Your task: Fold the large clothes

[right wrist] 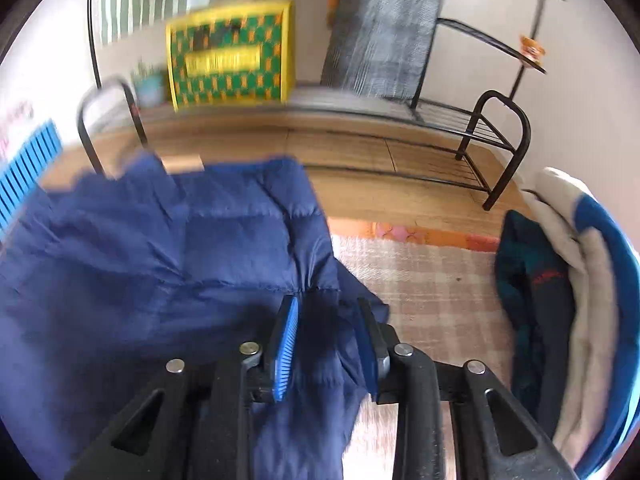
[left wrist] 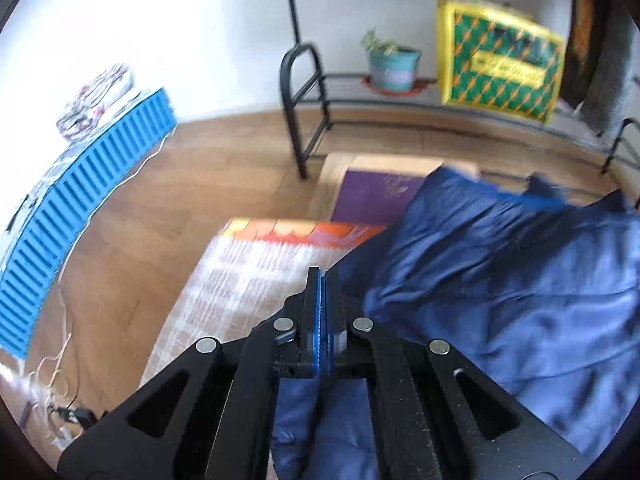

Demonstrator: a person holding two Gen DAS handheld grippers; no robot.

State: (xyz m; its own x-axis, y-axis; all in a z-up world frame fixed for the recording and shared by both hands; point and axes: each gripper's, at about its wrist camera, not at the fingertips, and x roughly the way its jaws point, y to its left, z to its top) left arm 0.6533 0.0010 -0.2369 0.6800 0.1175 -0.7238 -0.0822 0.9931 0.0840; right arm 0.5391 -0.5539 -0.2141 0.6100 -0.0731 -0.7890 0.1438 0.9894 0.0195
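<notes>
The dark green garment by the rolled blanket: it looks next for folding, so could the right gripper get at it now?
Probably not yet. The right gripper has blue jacket cloth between its parted jaws. Otherwise only bare checked rug separates it from the dark green garment.

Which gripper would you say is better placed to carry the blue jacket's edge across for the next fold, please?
Probably the left gripper: its jaws are shut, with the blue jacket apparently caught between them. The right gripper stands open around the fabric and would need to close first.
</notes>
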